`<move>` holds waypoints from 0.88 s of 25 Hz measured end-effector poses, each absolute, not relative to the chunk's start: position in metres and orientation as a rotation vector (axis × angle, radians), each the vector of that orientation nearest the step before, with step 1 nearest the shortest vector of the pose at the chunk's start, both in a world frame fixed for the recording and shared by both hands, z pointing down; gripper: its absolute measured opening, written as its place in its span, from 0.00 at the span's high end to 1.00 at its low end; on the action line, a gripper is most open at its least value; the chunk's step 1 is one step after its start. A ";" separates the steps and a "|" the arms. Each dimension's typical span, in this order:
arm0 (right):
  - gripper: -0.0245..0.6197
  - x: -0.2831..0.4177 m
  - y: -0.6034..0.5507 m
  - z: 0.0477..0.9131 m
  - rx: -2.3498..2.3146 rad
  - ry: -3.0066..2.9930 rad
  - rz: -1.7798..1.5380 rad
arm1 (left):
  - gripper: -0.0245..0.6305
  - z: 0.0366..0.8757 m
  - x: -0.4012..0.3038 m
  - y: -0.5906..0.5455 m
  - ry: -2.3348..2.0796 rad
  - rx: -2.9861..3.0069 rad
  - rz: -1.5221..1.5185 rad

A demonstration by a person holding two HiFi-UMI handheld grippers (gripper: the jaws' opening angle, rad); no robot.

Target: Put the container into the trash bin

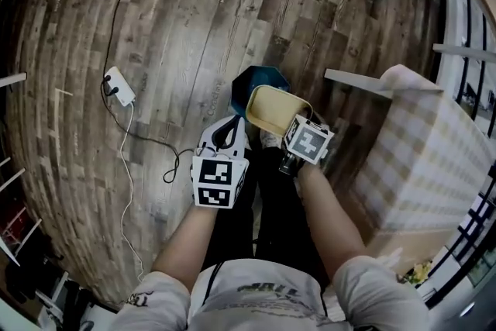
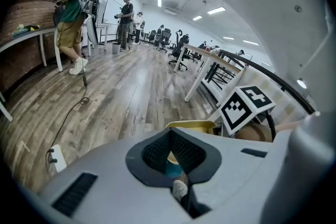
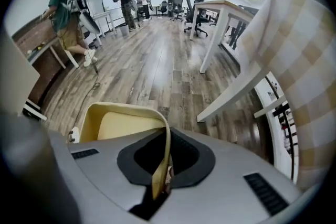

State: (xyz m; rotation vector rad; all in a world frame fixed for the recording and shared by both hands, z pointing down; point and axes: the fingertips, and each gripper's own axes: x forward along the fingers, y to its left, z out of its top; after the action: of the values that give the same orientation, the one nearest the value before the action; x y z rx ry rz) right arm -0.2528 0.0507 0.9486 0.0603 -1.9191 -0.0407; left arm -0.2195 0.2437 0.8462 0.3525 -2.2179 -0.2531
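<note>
A pale yellow container [image 1: 275, 111] hangs over the floor, with my right gripper [image 1: 290, 134] shut on its rim. In the right gripper view the container [image 3: 126, 123] spreads to the left, and its thin wall runs between the jaws of the right gripper [image 3: 164, 168]. A dark teal trash bin [image 1: 252, 81] stands on the wood floor just beyond the container, partly hidden by it. My left gripper [image 1: 235, 122] is beside the container on the left, shut and holding nothing. Through the left gripper [image 2: 170, 135] I see a bit of the bin [image 2: 170, 168] and the container's rim [image 2: 191, 125].
A white power strip [image 1: 120, 85] with cables lies on the floor to the left. A checked cloth-covered piece of furniture [image 1: 434, 167] and a white table leg [image 1: 356, 81] stand close on the right. People [image 2: 73, 18] stand far off at desks.
</note>
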 end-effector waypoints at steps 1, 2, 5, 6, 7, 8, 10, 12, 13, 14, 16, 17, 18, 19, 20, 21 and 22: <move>0.95 -0.251 0.052 0.961 0.064 -1.924 -0.076 | 0.96 0.856 -0.214 0.245 -2.207 0.345 -0.258; 0.95 -0.250 0.053 0.972 0.066 -1.930 -0.110 | 0.96 0.864 -0.208 0.247 -2.197 0.338 -0.261; 0.95 -0.251 0.055 0.998 0.062 -1.954 -0.207 | 0.96 0.882 -0.196 0.249 -2.180 0.320 -0.262; 0.95 -0.252 0.056 1.004 0.063 -1.956 -0.235 | 0.96 0.886 -0.193 0.250 -2.175 0.314 -0.261; 0.95 -0.252 0.057 1.009 0.065 -1.956 -0.262 | 0.96 0.888 -0.190 0.250 -2.170 0.309 -0.260; 0.95 -0.252 0.059 1.013 0.063 -1.959 -0.290 | 0.96 0.890 -0.187 0.251 -2.166 0.305 -0.258; 0.95 -0.254 0.065 1.022 0.046 -1.969 -0.361 | 0.96 0.892 -0.184 0.254 -2.161 0.299 -0.253; 0.95 -0.255 0.072 1.032 0.016 -1.973 -0.438 | 0.96 0.892 -0.184 0.256 -2.159 0.297 -0.247; 0.95 -0.256 0.075 1.037 0.002 -1.973 -0.475 | 0.96 0.892 -0.185 0.256 -2.160 0.297 -0.244; 0.95 -0.258 0.077 1.042 -0.010 -1.974 -0.511 | 0.96 0.891 -0.187 0.256 -2.163 0.298 -0.242; 0.95 -0.263 0.082 1.048 -0.027 -1.984 -0.578 | 0.96 0.890 -0.190 0.254 -2.166 0.304 -0.241; 0.95 -0.266 0.084 1.050 -0.032 -1.991 -0.607 | 0.96 0.890 -0.191 0.254 -2.165 0.309 -0.241; 0.95 -0.270 0.086 1.053 -0.036 -1.995 -0.632 | 0.96 0.890 -0.192 0.253 -2.163 0.314 -0.242; 0.95 -0.272 0.087 1.056 -0.039 -1.997 -0.652 | 0.96 0.890 -0.192 0.252 -2.160 0.317 -0.243; 0.95 -0.274 0.087 1.060 -0.045 -1.995 -0.665 | 0.96 0.891 -0.191 0.252 -2.157 0.319 -0.243; 0.95 -0.275 0.088 1.063 -0.053 -1.989 -0.670 | 0.96 0.892 -0.190 0.252 -2.154 0.320 -0.243; 0.95 -0.275 0.089 1.067 -0.067 -1.981 -0.665 | 0.96 0.893 -0.189 0.251 -2.151 0.321 -0.240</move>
State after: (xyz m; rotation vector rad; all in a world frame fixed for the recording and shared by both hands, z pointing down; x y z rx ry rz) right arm -0.2755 0.0890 1.0672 -0.0671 -1.9809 -0.6651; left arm -0.1894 0.2514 0.8933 0.3205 -2.1505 -0.2401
